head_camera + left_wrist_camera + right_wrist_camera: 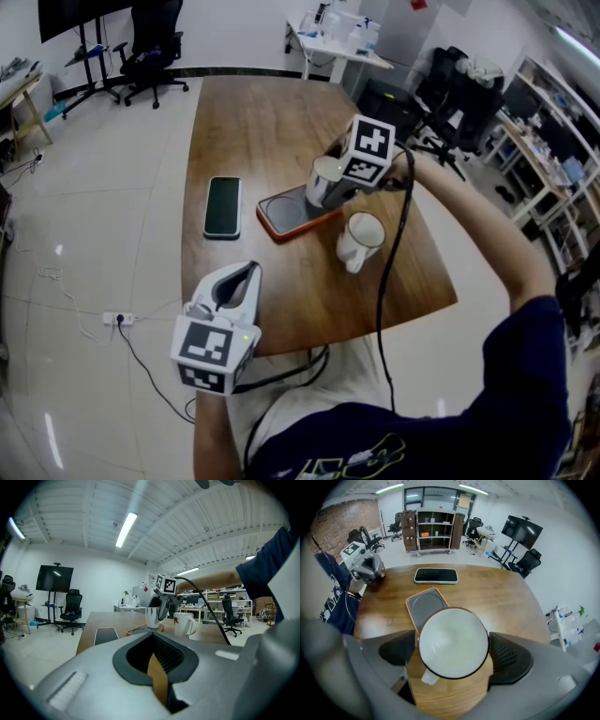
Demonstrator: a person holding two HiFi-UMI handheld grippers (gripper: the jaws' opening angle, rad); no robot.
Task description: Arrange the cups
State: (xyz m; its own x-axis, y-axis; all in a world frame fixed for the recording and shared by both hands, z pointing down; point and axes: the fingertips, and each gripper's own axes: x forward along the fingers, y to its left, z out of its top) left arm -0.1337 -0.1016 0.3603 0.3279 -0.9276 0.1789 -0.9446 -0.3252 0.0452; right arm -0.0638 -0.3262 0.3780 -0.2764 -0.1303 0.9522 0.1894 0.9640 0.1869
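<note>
A plain white cup (452,641) stands upright at the end of an orange-rimmed tray (286,214); whether its base is on the tray or on the wood I cannot tell. My right gripper (452,644) points steeply down around that cup (326,176), jaws wide, a thin gap showing at the left pad. A second white mug (361,240) with a red leaf print (185,623) stands on the table just right of the tray. My left gripper (242,278) hangs at the table's near edge, shut and empty (157,677).
A black phone (222,207) lies flat left of the tray on the wooden table (253,122). A black cable (386,281) runs from the right gripper over the table's near edge. Office chairs, desks and shelves stand around on the tiled floor.
</note>
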